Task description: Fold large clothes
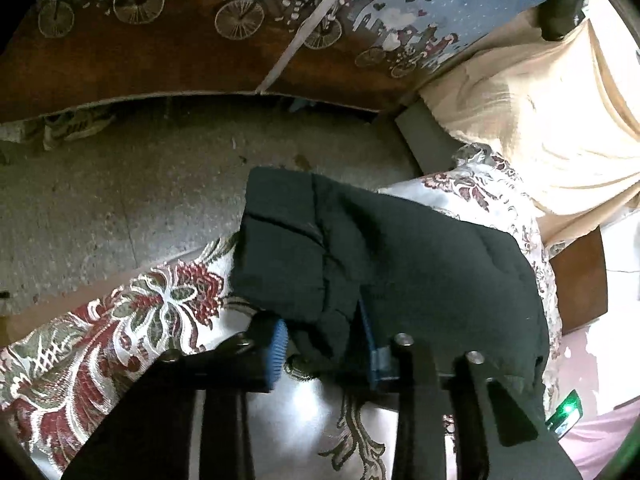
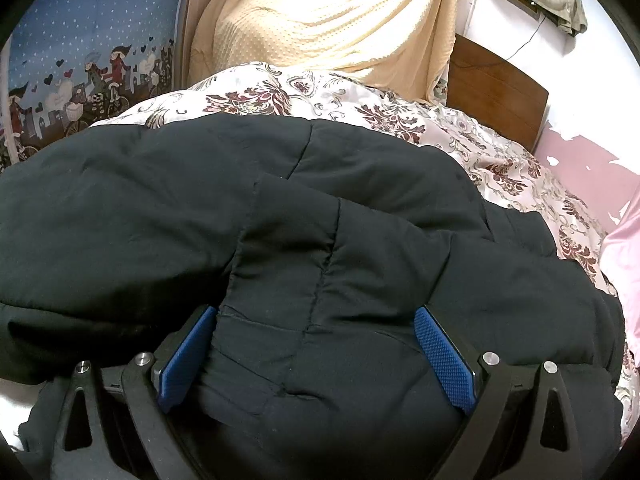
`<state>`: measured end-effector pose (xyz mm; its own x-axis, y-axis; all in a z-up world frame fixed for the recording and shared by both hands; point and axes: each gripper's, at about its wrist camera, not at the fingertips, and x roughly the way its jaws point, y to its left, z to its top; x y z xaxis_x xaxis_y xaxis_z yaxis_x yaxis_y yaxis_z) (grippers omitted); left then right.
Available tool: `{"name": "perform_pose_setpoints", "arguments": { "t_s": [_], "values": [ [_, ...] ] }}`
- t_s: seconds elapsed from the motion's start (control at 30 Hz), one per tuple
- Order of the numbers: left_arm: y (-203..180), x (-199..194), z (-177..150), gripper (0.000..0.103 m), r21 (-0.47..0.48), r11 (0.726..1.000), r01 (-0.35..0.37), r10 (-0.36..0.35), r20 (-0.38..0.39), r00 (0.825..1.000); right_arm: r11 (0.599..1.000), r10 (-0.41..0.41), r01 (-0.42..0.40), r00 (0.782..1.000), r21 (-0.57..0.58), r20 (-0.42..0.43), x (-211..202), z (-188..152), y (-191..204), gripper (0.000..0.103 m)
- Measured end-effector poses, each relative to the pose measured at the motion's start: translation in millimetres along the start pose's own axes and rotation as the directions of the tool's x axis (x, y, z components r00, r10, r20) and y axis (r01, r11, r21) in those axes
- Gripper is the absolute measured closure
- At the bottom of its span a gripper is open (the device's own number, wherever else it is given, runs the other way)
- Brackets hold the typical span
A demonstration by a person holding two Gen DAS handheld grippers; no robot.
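A large black padded jacket [image 1: 400, 256] lies on a bed with a floral cover [image 1: 120, 332]. In the left wrist view my left gripper [image 1: 324, 344] has its blue pads on either side of a fold at the jacket's near edge, with cloth between them. In the right wrist view the jacket [image 2: 280, 208] fills the middle. My right gripper [image 2: 316, 356] is wide open, and a thick bunch of jacket bulges between its blue pads [image 2: 444, 356].
The bed's edge runs along the left, with a grey concrete floor [image 1: 120, 200] and a shoe [image 1: 76, 126] beyond. A cream blanket [image 2: 320, 16] is heaped at the bed's far end. A wooden headboard [image 2: 496, 88] and a pink wall [image 2: 580, 160] stand to the right.
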<state>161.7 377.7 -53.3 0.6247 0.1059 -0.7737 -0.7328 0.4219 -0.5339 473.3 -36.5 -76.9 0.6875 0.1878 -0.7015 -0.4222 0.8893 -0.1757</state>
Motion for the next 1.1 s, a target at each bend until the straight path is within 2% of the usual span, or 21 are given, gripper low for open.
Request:
{"name": "perform_pose_setpoints", "arguments": {
  "t_s": [0.17, 0.33, 0.5, 0.63, 0.7, 0.87, 0.9, 1.1],
  "values": [
    [-14, -12, -2, 0.086, 0.066, 0.998, -0.010, 0.004, 0.085, 0.996, 1.000, -0.008, 0.008, 1.000, -0.007, -0.002, 1, 1, -1, 0.004],
    [-37, -30, 2, 0.088, 0.153, 0.988, 0.005, -0.030, 0.166, 0.986, 1.000, -0.014, 0.014, 1.000, -0.009, -0.001, 1, 3, -1, 0.003],
    [-76, -60, -4, 0.088, 0.300, 0.954, 0.003, -0.085, 0.259, 0.962, 1.000, -0.027, 0.028, 1.000, -0.013, 0.014, -10, 4, 0, 0.003],
    [-120, -79, -19, 0.089, 0.434, 0.901, 0.026, -0.170, 0.297, 0.940, 0.998, -0.042, 0.042, 0.999, -0.046, 0.010, -24, 4, 3, 0.003],
    [-142, -85, -31, 0.089, 0.491, 0.869, 0.061, -0.224, 0.282, 0.933, 0.997, -0.042, 0.043, 0.999, -0.059, 0.025, -35, 2, 0, 0.003],
    [-196, -88, -64, 0.090, 0.598, 0.786, 0.156, -0.334, 0.198, 0.922, 0.999, -0.024, 0.028, 0.996, -0.042, 0.091, -71, -2, -20, 0.003],
    [-212, -86, -75, 0.090, 0.628, 0.758, 0.179, -0.356, 0.168, 0.919, 0.999, -0.011, 0.014, 0.994, -0.029, 0.105, -80, -2, -28, 0.003],
    [-278, -66, -131, 0.091, 0.740, 0.632, 0.230, -0.375, 0.031, 0.927, 1.000, -0.021, 0.020, 0.990, 0.004, 0.142, -119, -13, -69, 0.003]
  ]
}}
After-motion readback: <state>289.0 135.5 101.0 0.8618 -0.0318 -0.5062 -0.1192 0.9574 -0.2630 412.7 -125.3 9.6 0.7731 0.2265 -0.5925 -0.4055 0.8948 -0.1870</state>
